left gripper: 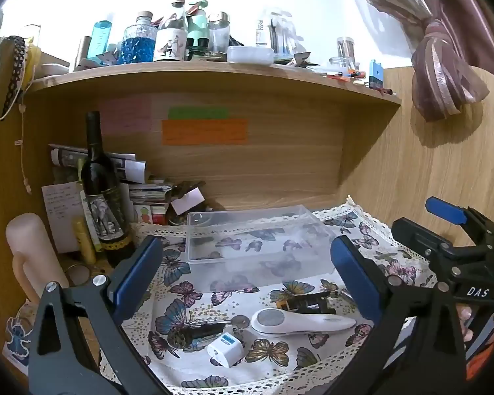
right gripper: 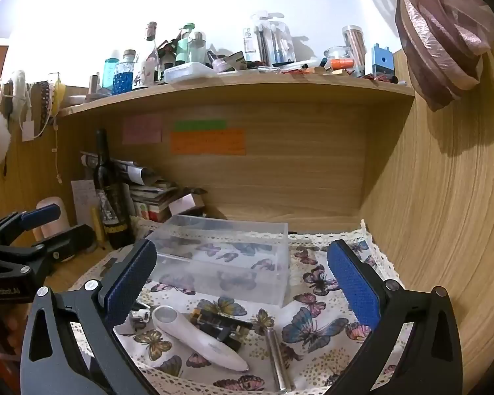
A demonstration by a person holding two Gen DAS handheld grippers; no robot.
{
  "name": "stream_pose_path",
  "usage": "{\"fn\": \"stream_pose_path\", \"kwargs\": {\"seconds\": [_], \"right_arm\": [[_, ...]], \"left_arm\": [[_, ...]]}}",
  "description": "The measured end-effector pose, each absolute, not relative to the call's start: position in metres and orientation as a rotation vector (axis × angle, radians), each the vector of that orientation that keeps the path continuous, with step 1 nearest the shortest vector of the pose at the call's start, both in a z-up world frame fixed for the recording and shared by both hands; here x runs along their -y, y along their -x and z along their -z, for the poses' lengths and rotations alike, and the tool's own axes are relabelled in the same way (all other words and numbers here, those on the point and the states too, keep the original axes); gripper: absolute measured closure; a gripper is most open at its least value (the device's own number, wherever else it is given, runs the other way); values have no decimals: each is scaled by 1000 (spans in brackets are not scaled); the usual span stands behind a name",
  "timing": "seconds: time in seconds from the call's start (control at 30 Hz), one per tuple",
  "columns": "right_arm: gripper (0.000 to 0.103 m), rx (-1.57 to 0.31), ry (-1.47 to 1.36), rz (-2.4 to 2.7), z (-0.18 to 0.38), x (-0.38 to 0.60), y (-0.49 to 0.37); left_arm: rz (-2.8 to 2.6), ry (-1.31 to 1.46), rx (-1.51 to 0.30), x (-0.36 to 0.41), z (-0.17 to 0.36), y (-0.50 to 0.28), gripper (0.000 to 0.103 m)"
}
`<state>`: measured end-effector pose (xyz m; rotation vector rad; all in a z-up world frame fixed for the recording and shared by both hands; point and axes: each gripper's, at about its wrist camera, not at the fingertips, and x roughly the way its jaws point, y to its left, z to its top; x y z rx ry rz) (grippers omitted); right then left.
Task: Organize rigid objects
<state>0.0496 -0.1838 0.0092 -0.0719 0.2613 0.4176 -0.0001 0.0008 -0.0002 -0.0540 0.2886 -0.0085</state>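
Note:
A clear plastic box point(left gripper: 257, 240) point(right gripper: 224, 260) stands empty on the butterfly cloth point(left gripper: 181, 293). In front of it lie a white handheld device point(left gripper: 299, 322) point(right gripper: 197, 339), a black clip-like piece point(left gripper: 308, 302) point(right gripper: 220, 324), a white cube charger point(left gripper: 225, 349), a dark tube point(left gripper: 197, 330), a key point(left gripper: 238, 322) and a metal rod point(right gripper: 278, 358). My left gripper point(left gripper: 247, 279) is open above the objects. My right gripper point(right gripper: 242, 283) is open above the white device. Each gripper shows at the edge of the other's view.
A dark wine bottle point(left gripper: 102, 191) point(right gripper: 110, 194), papers and small boxes point(left gripper: 148, 194) crowd the back left. A pink cylinder point(left gripper: 29, 250) stands at left. The shelf point(left gripper: 214, 72) above holds several bottles. Wooden walls close in at back and right.

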Motion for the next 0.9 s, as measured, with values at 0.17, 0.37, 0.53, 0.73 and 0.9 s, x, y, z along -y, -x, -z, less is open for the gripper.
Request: {"fn": "stream_pose_path", "kwargs": {"seconds": [0.17, 0.37, 0.53, 0.73, 0.9], "right_arm": [[0, -265, 68, -428, -8, 183, -50], [0, -270, 68, -428, -6, 179, -50], [0, -272, 64, -435, -8, 182, -51], [0, -269, 67, -437, -9, 181, -50], [0, -266, 69, -441, -10, 180, -49]], "left_arm": [[11, 50, -287, -1, 0, -2, 0], [12, 39, -271, 1, -1, 1, 0], [12, 38, -269, 1, -2, 1, 0], [9, 38, -259, 2, -4, 3, 0], [12, 40, -261, 2, -5, 3, 0]]}}
